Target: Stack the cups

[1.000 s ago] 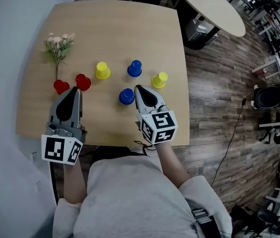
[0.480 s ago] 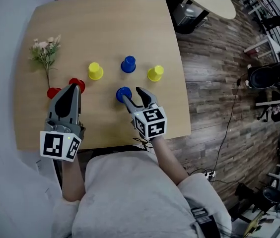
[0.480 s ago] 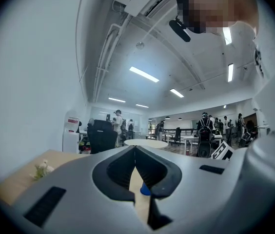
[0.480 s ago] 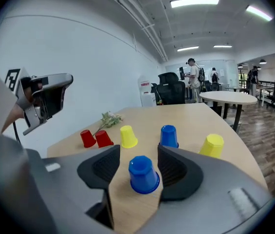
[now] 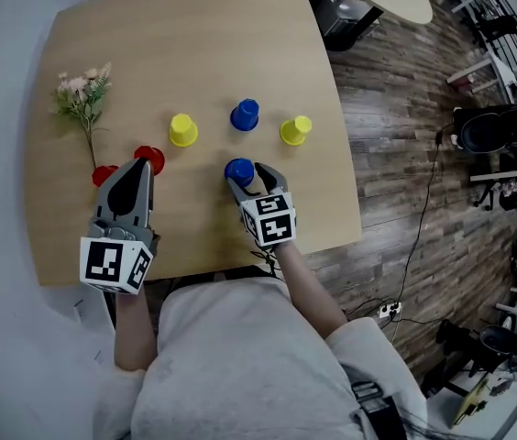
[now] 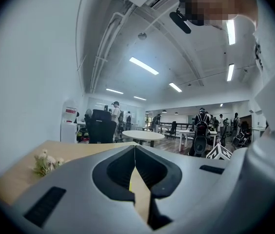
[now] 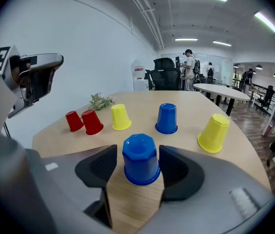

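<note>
A light wooden table (image 5: 194, 53) carries six plastic cups, all standing upside down. The right gripper (image 5: 251, 180) is low over the near side of the table, and its fingers are wide apart: they have just been opening. Between them stands the nearer blue plastic cup (image 7: 140, 157), with its rim on the wood. In the right gripper view a narrow gap shows on each side of this cup, so the pads do not press on it.

Behind it stands the second blue cup (image 7: 167, 118). To the right of that one, near the table edge, is a yellow plastic cup (image 7: 214, 132). To the left is the other yellow cup (image 7: 120, 117), then a red plastic cup (image 7: 92, 122) and a second red cup (image 7: 73, 121) just beside it. No cup is on top of another one.

The left gripper (image 6: 134, 155) has its fingers pressed together with nothing between them. In the head view its tip is between the two red cups; I cannot tell if it touches them. A small sprig of pale flowers (image 5: 82, 99) lies near the left edge of the table.
</note>
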### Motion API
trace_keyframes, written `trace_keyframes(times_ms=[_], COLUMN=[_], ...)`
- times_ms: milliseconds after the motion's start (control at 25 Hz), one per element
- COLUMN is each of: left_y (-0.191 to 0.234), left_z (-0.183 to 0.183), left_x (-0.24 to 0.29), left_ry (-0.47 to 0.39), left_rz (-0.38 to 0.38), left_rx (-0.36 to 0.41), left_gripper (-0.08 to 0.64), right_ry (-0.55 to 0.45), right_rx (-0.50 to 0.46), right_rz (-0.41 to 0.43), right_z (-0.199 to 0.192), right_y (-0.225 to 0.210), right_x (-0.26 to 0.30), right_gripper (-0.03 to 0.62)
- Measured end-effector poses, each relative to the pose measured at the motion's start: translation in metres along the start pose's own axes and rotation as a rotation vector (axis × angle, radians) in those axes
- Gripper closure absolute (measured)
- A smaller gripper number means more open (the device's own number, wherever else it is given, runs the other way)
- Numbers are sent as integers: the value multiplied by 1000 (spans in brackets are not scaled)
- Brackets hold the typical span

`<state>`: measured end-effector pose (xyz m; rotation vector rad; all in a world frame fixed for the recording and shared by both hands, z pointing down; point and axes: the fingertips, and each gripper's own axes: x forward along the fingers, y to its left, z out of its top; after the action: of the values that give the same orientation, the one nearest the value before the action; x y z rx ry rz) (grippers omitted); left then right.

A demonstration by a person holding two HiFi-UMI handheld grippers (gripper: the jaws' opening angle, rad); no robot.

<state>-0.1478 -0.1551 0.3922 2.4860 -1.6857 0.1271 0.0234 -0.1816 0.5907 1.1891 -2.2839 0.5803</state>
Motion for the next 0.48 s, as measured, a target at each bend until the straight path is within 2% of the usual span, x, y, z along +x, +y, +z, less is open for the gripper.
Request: trace_keyframes(times_ms=[40, 120, 280, 320, 400, 480], left_y=[4, 12, 26, 29, 36, 43], left_z=[-2, -6, -20, -27, -44, -63], left_x=[0, 0, 4, 6, 13, 21], left_ry=[1, 6, 39, 55, 96, 143], left_rz=[6, 19, 60, 68, 80, 95], left_rx=[-1, 3, 19, 19, 19, 31], left_gripper=[551, 551, 549, 531, 450, 416], right_ry=[1, -3, -2, -3, -6, -13], right_rx=[-6, -19, -13, -6, 4, 12], right_rz=[-10, -31, -43, -46, -53, -56], right_z=[0, 2, 2, 2, 2, 4], right_y=[0, -1, -1, -1, -2, -1], right_x=[2, 3, 0, -1, -3, -6], right_gripper=[310, 362, 365, 365, 365, 365])
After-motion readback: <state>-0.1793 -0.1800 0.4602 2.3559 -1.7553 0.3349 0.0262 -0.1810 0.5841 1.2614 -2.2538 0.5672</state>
